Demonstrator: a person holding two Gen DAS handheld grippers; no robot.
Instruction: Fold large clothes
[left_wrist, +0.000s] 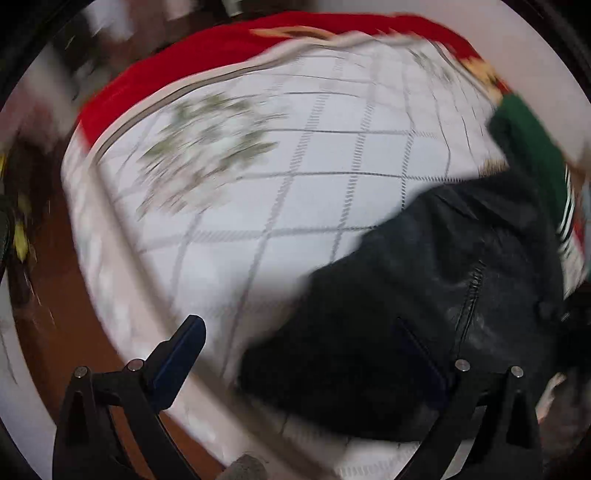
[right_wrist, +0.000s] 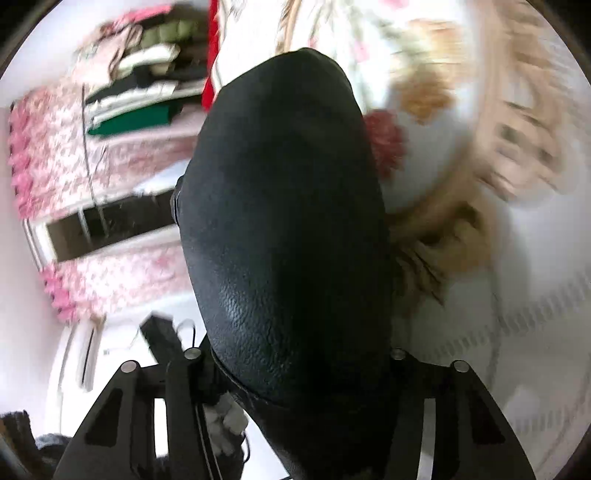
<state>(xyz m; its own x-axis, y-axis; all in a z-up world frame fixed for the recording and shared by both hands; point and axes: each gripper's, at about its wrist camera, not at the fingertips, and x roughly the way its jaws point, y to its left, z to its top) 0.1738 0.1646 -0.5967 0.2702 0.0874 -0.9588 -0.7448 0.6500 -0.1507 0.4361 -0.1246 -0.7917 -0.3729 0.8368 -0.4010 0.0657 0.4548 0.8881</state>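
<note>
A black leather jacket (left_wrist: 424, 295) lies crumpled on the white grid-patterned bed cover (left_wrist: 295, 166), at the lower right of the blurred left wrist view. My left gripper (left_wrist: 295, 321) hangs above the bed with its jaws wide open. Its left finger (left_wrist: 184, 350) is over the cover's edge and the right finger is over the jacket's near part, pressing on nothing. In the right wrist view a thick bulge of the jacket (right_wrist: 284, 184) stands between the jaws of my right gripper (right_wrist: 284, 321). It hides the right finger, and a strip of background shows between the jacket and the left finger (right_wrist: 162, 332).
A red blanket (left_wrist: 221, 48) runs along the bed's far edge, and a green garment (left_wrist: 528, 147) lies at the right. Brown floor (left_wrist: 48, 295) shows left of the bed. A stack of folded clothes (right_wrist: 147, 81) sits beside pink floral fabric (right_wrist: 55, 147).
</note>
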